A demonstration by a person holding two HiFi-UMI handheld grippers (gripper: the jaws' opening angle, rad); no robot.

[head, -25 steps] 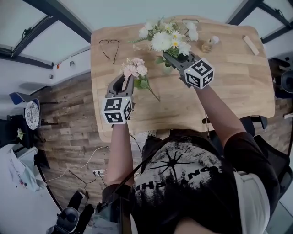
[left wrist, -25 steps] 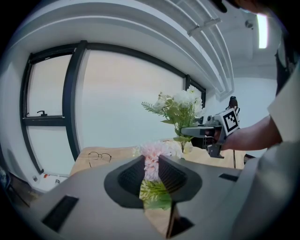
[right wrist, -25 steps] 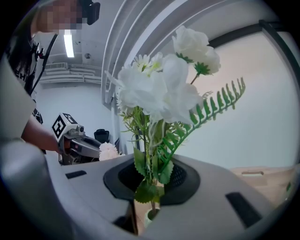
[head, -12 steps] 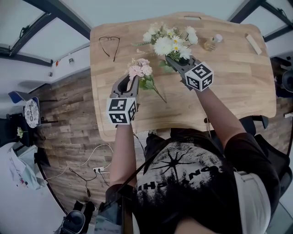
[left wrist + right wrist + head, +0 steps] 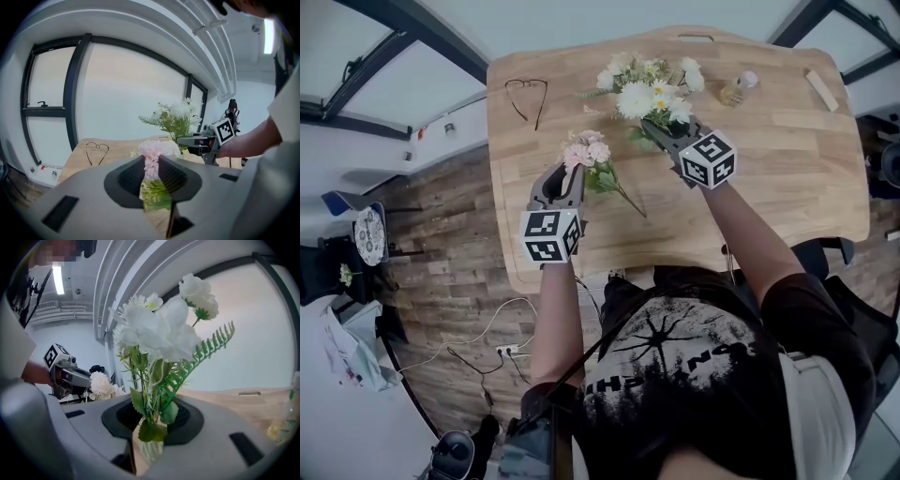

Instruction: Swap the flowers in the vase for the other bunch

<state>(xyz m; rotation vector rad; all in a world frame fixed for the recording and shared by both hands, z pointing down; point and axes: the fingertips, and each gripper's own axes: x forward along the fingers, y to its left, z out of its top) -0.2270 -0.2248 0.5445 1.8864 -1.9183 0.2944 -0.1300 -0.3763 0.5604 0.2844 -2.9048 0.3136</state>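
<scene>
My left gripper (image 5: 572, 173) is shut on a bunch of pink flowers (image 5: 586, 150). Their stem trails over the wooden table (image 5: 769, 169). In the left gripper view the pink blooms (image 5: 152, 150) stand up between the pads. The white bunch (image 5: 647, 89) stands upright at the table's far middle. In the right gripper view its stems (image 5: 147, 399) go down into a ribbed white vase (image 5: 150, 451). My right gripper (image 5: 152, 420) has just been opening. Its jaws stand either side of the stems without pressing on them.
A pair of glasses (image 5: 525, 94) lies at the table's far left. A small bottle (image 5: 736, 89) and a wooden block (image 5: 818, 89) sit at the far right. The table's near edge runs just in front of the person's body.
My right gripper has come down with the white bunch toward the table. The left gripper keeps the pink bunch and has hardly moved.
</scene>
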